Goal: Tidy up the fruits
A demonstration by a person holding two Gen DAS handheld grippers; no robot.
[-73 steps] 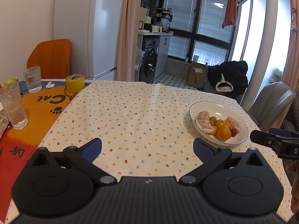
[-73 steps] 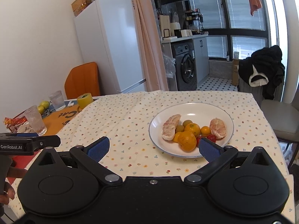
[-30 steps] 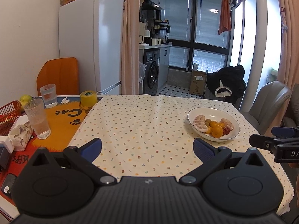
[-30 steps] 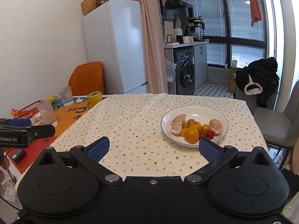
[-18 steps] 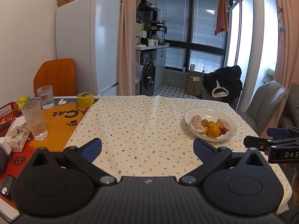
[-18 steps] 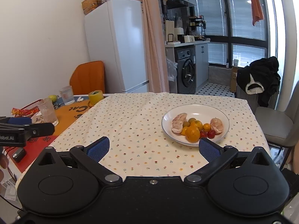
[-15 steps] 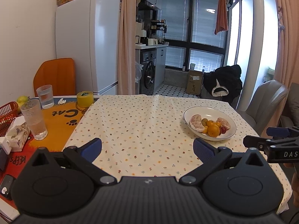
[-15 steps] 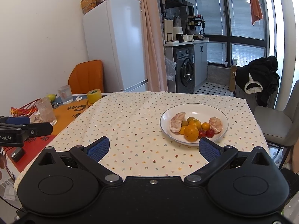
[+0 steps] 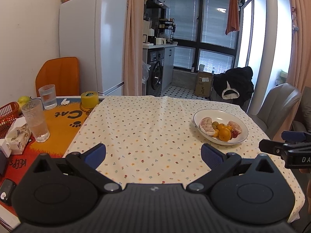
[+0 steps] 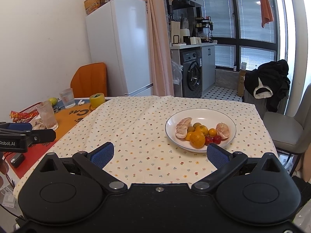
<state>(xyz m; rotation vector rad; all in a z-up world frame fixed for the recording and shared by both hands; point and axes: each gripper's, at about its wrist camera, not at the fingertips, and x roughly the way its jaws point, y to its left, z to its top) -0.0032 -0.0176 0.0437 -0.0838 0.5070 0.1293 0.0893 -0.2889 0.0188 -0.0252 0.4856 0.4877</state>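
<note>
A table in a flowered cloth [image 10: 147,128] bears a white plate [image 10: 229,124], two glasses [image 9: 37,120] and a tape roll [image 9: 89,99].

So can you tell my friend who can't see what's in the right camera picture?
A white plate of oranges, peeled citrus pieces and small red fruits sits on a flowery tablecloth. The right gripper, jaws open and empty, points toward it.

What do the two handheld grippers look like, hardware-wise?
Both match: the left gripper and right gripper have black bodies with two round pivot discs, black linkage arms on silver pins, and ribbed blue fingertip pads. White lettering on the side, partly cut off. No cables visible.
</note>
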